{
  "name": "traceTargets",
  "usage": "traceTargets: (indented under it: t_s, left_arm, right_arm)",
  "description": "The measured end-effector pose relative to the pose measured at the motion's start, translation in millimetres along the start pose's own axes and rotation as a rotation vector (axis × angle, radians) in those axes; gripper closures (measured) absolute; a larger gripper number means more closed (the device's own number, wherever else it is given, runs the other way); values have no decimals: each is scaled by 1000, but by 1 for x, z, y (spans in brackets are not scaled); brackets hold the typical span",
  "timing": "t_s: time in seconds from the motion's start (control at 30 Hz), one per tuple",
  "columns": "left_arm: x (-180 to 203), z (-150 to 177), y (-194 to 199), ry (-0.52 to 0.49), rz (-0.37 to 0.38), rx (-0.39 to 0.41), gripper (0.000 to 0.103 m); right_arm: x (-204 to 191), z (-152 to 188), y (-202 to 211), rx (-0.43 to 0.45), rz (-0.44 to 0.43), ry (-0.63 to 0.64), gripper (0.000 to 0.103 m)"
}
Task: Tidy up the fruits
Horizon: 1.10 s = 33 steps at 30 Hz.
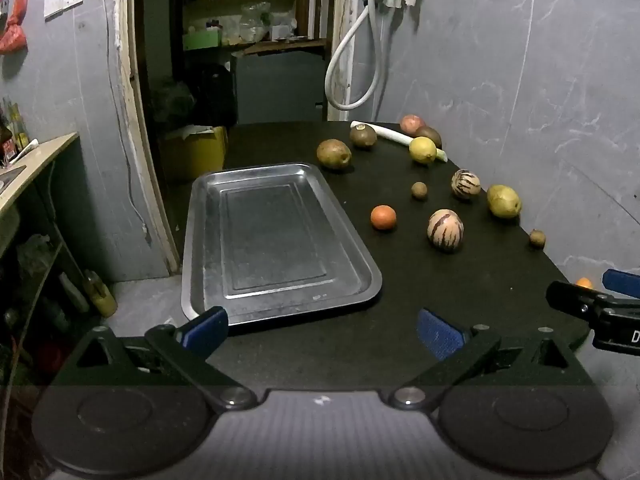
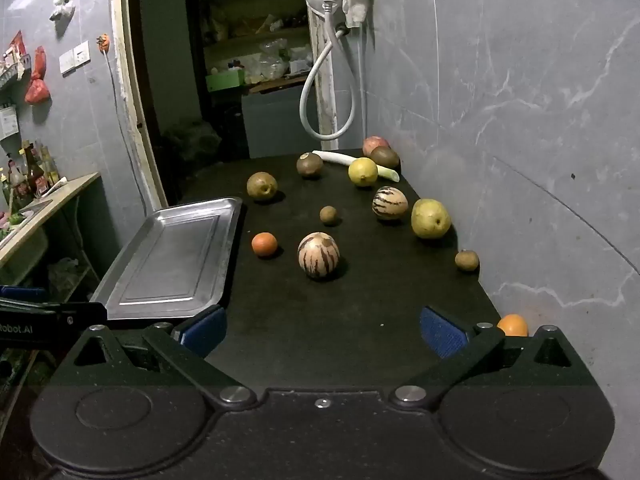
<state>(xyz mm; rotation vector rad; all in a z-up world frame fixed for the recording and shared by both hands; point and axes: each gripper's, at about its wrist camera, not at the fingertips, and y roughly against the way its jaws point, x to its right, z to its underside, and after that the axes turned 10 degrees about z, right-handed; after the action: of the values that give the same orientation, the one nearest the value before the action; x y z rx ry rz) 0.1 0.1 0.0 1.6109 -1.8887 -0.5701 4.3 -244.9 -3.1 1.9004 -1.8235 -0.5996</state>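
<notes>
Table: a dark, matte-topped table (image 2: 360,320) carries everything; you stand at its near end with both tools aimed down its length.
Tray: your landmark, an empty rectangular steel tray (image 1: 276,236), lies left of all the fruit, its long axis running away from you.
Left gripper: the left gripper (image 1: 322,332) hovers over the tray's near edge, blue pads spread wide, holding nothing.
Right gripper: the right gripper (image 2: 322,332) hangs right of the tray's near corner, jaws likewise wide apart and empty; it looks the nearer tool to the fruit.
Striped melon: a round cream melon with dark stripes (image 2: 318,255) sits right of the tray, ahead of your right gripper, bare table between.
Pear: a yellow-green pear (image 2: 431,218) rests far right of the tray, by the wall.
Orange: a small round orange (image 2: 264,244) lies just right of the tray's long edge, nearest to it.
Obstacles: a small brown fruit (image 2: 328,214) beyond the melon stands clear of a straight reach.
</notes>
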Motion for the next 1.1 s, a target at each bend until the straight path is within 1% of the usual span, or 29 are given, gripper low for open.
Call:
traceTargets:
  t_s: [0.53, 1.1]
  left_arm:
    - [4, 4, -2, 10, 8, -12, 1]
    - [-1, 3, -5, 22, 24, -29, 1]
  right_arm:
    - [-1, -1, -2, -4, 2, 2, 0]
    - [-2, -2, -3, -10, 2, 1, 0]
